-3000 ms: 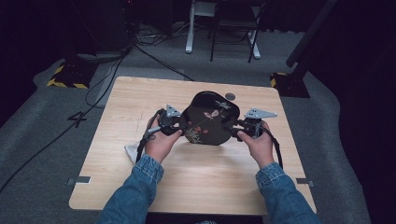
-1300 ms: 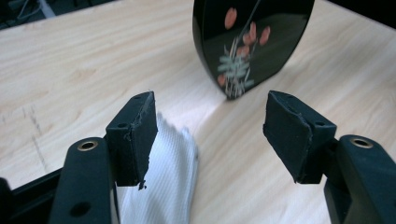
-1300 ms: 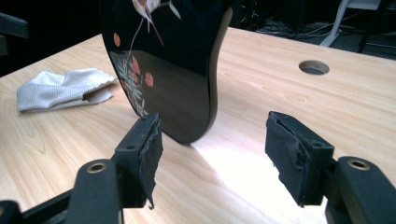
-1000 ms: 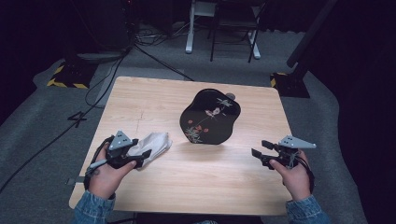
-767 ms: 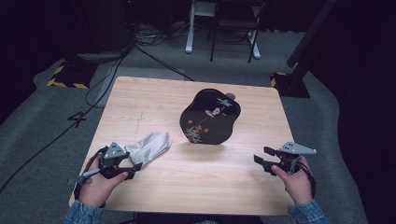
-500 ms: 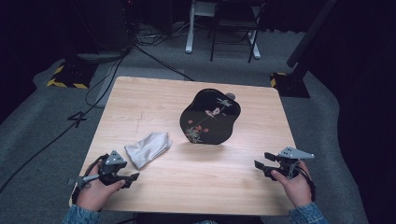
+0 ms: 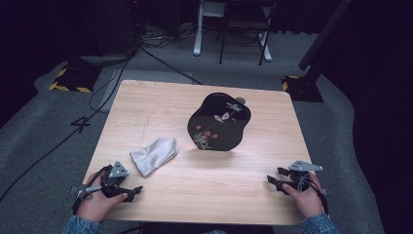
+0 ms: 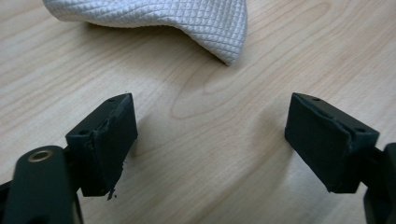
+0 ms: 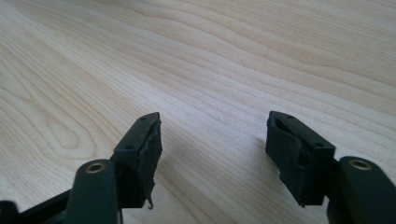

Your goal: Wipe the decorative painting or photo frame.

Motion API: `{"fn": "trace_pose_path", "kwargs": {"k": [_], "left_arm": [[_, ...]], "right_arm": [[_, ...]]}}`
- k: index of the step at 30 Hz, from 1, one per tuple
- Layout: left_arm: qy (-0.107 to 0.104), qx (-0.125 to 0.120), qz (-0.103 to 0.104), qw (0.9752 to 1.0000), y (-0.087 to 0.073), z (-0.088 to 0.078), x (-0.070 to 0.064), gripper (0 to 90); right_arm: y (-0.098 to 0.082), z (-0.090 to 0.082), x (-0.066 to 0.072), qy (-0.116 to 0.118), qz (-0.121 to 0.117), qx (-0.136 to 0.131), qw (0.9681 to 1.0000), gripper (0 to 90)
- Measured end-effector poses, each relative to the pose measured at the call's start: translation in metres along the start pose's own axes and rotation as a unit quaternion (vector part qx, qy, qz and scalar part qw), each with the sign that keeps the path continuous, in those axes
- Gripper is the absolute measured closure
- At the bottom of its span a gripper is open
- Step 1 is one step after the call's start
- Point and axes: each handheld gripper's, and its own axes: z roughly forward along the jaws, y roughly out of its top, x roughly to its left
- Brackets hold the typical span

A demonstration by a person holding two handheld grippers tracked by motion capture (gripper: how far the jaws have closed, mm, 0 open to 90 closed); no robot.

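A black lacquer tray [image 7: 219,122] with painted flowers lies at the table's middle back. Left of it lies a crumpled white cloth [image 7: 154,154], whose edge [image 8: 187,21] shows just beyond the jaws in the left gripper view. My left gripper [image 7: 132,191] rests low at the table's front left corner; its jaws have just been opening and stand wide, nothing between them [image 8: 210,140]. My right gripper [image 7: 275,175] sits at the front right, open over bare wood [image 9: 212,149].
The light wooden table [image 7: 204,190] has edges close to both hands at the front. Beyond it on the grey carpet are cables [image 7: 122,73], chair legs [image 7: 234,34] and yellow-black striped bases [image 7: 68,80].
Both hands drew back toward the front corners and sank to the tabletop. The left gripper came away from the cloth, which stays on the table. The tray has not moved in the last second.
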Motion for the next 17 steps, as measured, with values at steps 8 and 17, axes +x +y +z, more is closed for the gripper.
{"fn": "trace_pose_path", "kwargs": {"k": [8, 17], "left_arm": [[0.004, -0.041, -0.003, 0.9992, -0.0061, 0.0045, 0.0046, 14.4], [0.005, -0.041, -0.004, 0.9992, -0.0059, 0.0047, 0.0046, 14.4]], "right_arm": [[-0.0024, 0.0055, 0.0065, -0.005, -0.045, 0.002, 0.9990, 17.0], [-0.0022, 0.0062, 0.0073, -0.013, -0.037, 0.005, 0.9992, 14.2]]}}
